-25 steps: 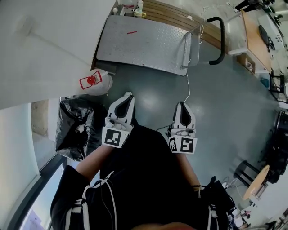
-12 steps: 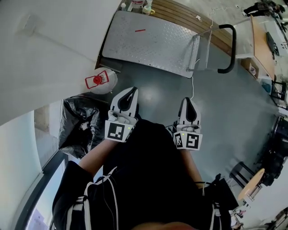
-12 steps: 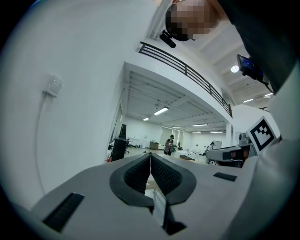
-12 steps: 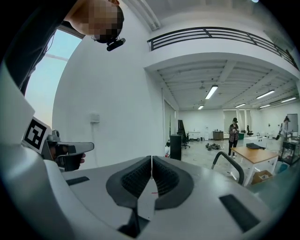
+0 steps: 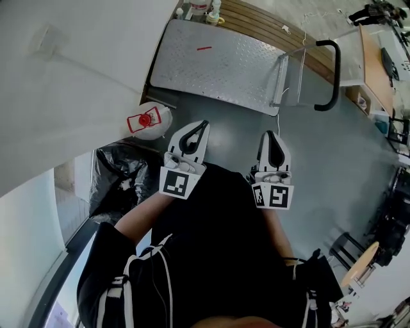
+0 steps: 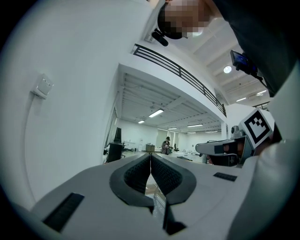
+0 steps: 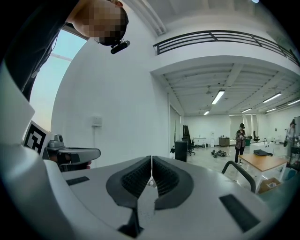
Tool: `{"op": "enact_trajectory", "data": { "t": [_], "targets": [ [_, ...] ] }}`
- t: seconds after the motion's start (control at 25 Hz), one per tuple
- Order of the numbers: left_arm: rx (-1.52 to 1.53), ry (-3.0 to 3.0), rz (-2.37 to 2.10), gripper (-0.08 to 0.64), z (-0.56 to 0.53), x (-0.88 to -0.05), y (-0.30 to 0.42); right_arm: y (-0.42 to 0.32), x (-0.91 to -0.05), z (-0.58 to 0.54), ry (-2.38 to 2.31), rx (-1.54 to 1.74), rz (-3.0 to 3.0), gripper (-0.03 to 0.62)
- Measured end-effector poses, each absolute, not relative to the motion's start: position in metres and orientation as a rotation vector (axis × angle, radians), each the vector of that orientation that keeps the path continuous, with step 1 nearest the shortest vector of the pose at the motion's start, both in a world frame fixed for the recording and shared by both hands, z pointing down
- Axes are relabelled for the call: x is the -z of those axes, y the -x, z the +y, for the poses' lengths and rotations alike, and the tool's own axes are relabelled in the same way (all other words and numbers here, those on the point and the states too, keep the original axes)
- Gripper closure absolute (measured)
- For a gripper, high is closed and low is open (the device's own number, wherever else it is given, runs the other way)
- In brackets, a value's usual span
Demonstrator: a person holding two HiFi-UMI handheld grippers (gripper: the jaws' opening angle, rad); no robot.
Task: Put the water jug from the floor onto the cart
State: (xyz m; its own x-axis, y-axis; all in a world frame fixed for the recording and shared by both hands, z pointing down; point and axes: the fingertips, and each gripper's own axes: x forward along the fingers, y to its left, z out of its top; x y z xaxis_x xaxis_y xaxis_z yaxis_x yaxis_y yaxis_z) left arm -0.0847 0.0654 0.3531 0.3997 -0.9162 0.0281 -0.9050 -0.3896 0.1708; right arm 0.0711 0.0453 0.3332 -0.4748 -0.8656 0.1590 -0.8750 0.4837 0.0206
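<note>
The water jug (image 5: 148,120) stands on the grey floor by the white wall, a clear bottle seen from above with a red cap and red handle. The cart (image 5: 218,64) is a flat metal platform with a black push handle (image 5: 328,75), just beyond the jug. My left gripper (image 5: 201,125) is shut and empty, held level a little to the right of the jug. My right gripper (image 5: 270,136) is also shut with nothing in it, pointing toward the cart's handle end. In the left gripper view the jaws (image 6: 150,159) meet; the right gripper view shows its jaws (image 7: 151,161) closed too.
A black rubbish bag (image 5: 118,176) lies on the floor left of my body, below the jug. The white wall (image 5: 70,77) runs along the left. Small bottles (image 5: 208,9) stand past the cart's far end. A wooden table (image 5: 375,54) is at the upper right.
Both grippers have moved forward toward the cart and jug, and the view has shifted with them. The jaws stayed shut throughout.
</note>
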Motion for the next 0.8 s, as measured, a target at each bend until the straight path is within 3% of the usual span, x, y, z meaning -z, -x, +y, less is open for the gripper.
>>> {"op": "enact_trajectory", "data": {
  "t": [0.8],
  "targets": [
    [0.05,-2.366,-1.78,0.541,0.059,-0.378,0.137,-0.034,-0.357,0.036,-1.365,-0.171,-2.607,0.572]
  ]
}}
